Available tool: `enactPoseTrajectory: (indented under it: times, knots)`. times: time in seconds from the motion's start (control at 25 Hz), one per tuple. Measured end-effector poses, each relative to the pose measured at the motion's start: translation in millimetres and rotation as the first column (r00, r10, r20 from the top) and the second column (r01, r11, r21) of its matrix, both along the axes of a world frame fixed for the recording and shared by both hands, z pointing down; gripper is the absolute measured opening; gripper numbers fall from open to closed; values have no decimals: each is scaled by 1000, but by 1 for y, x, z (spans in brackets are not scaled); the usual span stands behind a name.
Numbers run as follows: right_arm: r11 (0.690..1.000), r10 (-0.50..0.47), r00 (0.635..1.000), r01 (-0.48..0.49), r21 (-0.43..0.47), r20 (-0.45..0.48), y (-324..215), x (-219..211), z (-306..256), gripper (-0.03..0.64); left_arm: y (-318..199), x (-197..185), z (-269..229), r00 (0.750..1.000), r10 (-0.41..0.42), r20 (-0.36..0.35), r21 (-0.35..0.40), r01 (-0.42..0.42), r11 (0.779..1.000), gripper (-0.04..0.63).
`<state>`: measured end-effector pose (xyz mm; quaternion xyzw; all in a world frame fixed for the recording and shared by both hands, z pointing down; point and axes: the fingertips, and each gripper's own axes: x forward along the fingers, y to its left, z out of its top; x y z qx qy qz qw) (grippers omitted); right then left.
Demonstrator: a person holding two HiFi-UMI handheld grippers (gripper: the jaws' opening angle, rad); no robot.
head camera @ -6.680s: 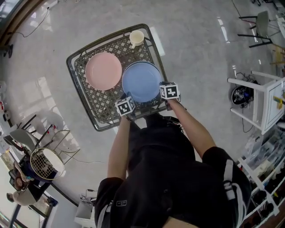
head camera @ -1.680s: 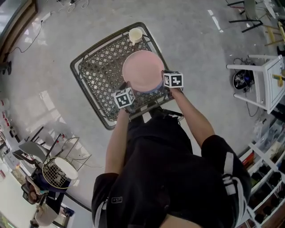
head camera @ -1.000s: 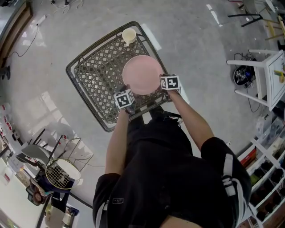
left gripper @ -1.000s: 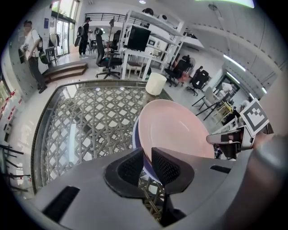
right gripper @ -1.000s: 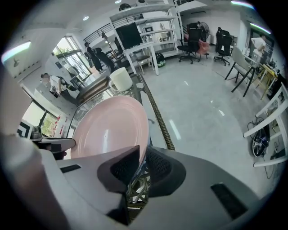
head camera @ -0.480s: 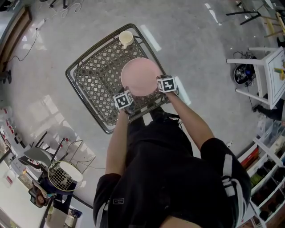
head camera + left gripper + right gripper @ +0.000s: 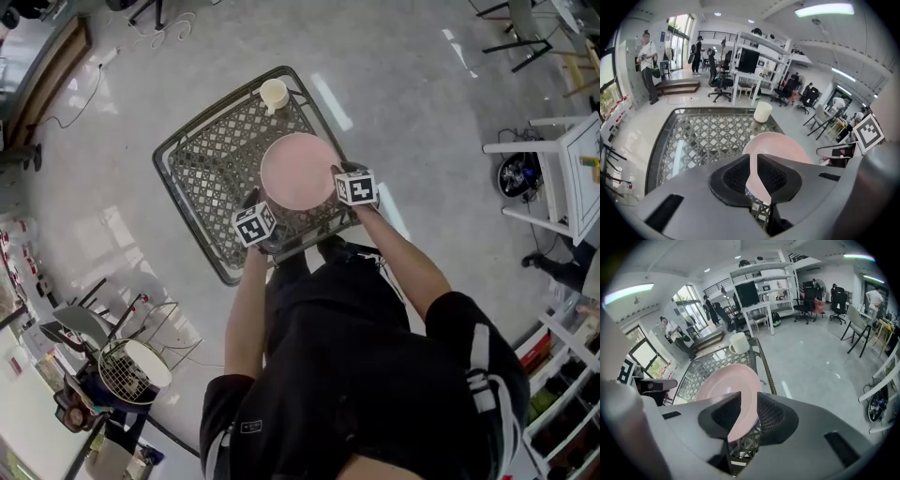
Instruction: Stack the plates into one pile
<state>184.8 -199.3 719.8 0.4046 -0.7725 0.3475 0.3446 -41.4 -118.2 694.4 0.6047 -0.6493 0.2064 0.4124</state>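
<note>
A pink plate point(image 7: 298, 169) lies flat on the near right part of the brown lattice table point(image 7: 202, 178). No blue plate shows; the pink one covers the spot where it stood. My left gripper point(image 7: 259, 201) is at the plate's near left rim. In the left gripper view its jaws point(image 7: 752, 171) are closing, with a thin strip of the pink plate point(image 7: 780, 147) pinched in the narrow gap. My right gripper point(image 7: 339, 174) is at the right rim. In the right gripper view it point(image 7: 743, 416) is shut on the pink plate point(image 7: 726, 385), whose edge fills the gap.
A cream cup point(image 7: 273, 94) stands at the table's far corner, beyond the plate. A white side table point(image 7: 562, 178) and shelving are to the right on the grey floor, and a wire basket point(image 7: 131, 361) to the lower left. People point(image 7: 647, 56) stand far off.
The pink plate, once on the table's left beside a blue plate, now sits where the blue one was. Over the last second both grippers stay at its rim; the left shifted slightly outward.
</note>
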Motion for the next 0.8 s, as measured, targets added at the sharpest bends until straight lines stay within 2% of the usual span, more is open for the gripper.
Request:
enactPoseTrajectory:
  times: [0.16, 0.32, 0.52, 0.8]
  knots:
    - [995, -26, 998, 20, 94, 57, -9, -6, -41, 69, -11, 0, -48, 1000, -4, 13, 136, 2, 991, 26]
    - [980, -31, 995, 12, 198, 94, -14, -9, -88, 37, -21, 3, -98, 1000, 10, 10, 270, -13, 963, 17]
    - [944, -39, 989, -11, 331, 144, -4, -22, -156, 18, -20, -5, -162, 1000, 17, -8, 412, -12, 911, 15]
    - [884, -63, 979, -35, 465, 193, 35, -43, -231, 11, 2, -1, -248, 996, 62, 60, 563, -85, 822, 15]
